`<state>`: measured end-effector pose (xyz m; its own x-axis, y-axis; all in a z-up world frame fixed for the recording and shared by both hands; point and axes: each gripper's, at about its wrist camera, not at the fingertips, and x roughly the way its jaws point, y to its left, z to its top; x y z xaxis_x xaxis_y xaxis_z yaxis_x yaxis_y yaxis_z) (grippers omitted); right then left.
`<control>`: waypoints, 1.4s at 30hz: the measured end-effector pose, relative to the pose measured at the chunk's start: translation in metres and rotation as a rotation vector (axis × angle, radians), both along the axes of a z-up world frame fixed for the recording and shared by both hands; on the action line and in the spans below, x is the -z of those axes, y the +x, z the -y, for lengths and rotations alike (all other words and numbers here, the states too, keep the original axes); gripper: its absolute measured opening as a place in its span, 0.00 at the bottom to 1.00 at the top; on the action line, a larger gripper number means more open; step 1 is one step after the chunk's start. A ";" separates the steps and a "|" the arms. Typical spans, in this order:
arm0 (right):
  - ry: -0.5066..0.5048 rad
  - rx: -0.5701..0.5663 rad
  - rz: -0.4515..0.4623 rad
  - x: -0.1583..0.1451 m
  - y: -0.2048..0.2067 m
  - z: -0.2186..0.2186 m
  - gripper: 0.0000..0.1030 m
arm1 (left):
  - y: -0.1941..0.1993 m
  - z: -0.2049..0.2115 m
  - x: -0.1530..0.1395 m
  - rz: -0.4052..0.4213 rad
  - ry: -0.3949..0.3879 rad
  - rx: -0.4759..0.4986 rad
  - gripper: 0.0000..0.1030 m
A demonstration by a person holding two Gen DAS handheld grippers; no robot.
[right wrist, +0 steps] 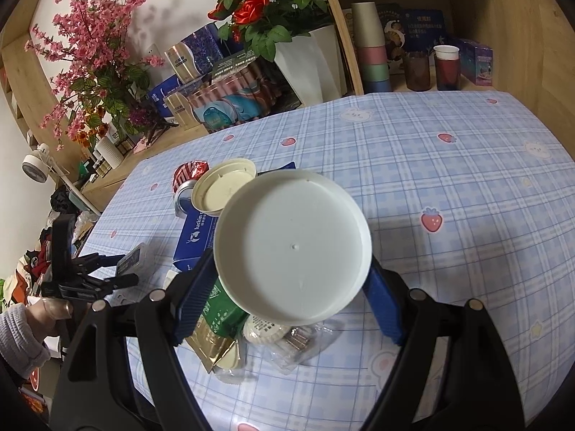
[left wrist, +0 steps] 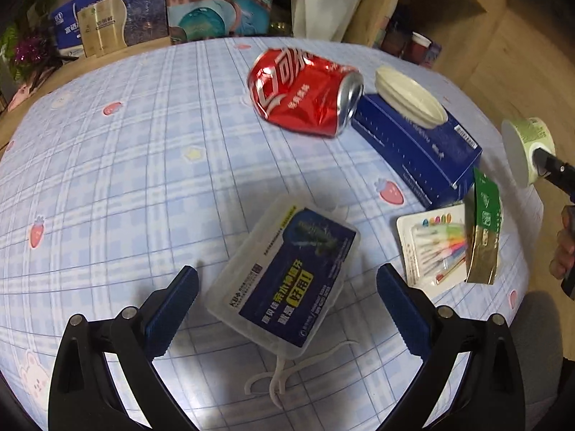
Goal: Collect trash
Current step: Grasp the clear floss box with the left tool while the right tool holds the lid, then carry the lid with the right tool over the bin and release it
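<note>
Presently on the bench (left wrist: 107, 179), placed from the blue carton (left wrist: 417, 147): one crushed red can (left wrist: 305, 93), touching the carton's left end; one cream lid (left wrist: 409, 97), lying upturned on top of the carton; one clear flat case (left wrist: 287, 273) with a blue label, on the near side of the carton, a loose white string (left wrist: 276, 377) trailing from it; one card of coloured picks (left wrist: 435, 244), just beside the carton's near right corner; one green-and-gold sachet (left wrist: 485, 230), overlapping that card.

Containers: one white tub (right wrist: 293, 251), its flat base toward the right wrist camera, contents unseen.

Left gripper (left wrist: 287, 301): fingers apart, the clear case between them, pads not pressing it.

Right gripper (right wrist: 293, 291): clamped on the white tub, held off the bench to the right of the carton.

Right wrist view alone shows clear crumpled wrappers (right wrist: 298, 341) and a person's sleeve (right wrist: 18, 337); left wrist view alone shows the string and picks.
</note>
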<state>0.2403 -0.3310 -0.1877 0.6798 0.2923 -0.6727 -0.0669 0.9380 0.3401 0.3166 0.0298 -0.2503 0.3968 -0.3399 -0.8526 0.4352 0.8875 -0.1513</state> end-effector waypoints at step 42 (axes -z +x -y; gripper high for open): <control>0.038 -0.003 0.037 -0.019 -0.035 -0.012 0.75 | -0.063 -0.016 -0.043 0.084 -0.064 -0.066 0.56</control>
<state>0.2054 -0.3193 -0.1682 0.7028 0.3192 -0.6357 -0.0831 0.9244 0.3723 0.2535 0.0455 -0.2074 0.4893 -0.3638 -0.7926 0.3899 0.9042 -0.1743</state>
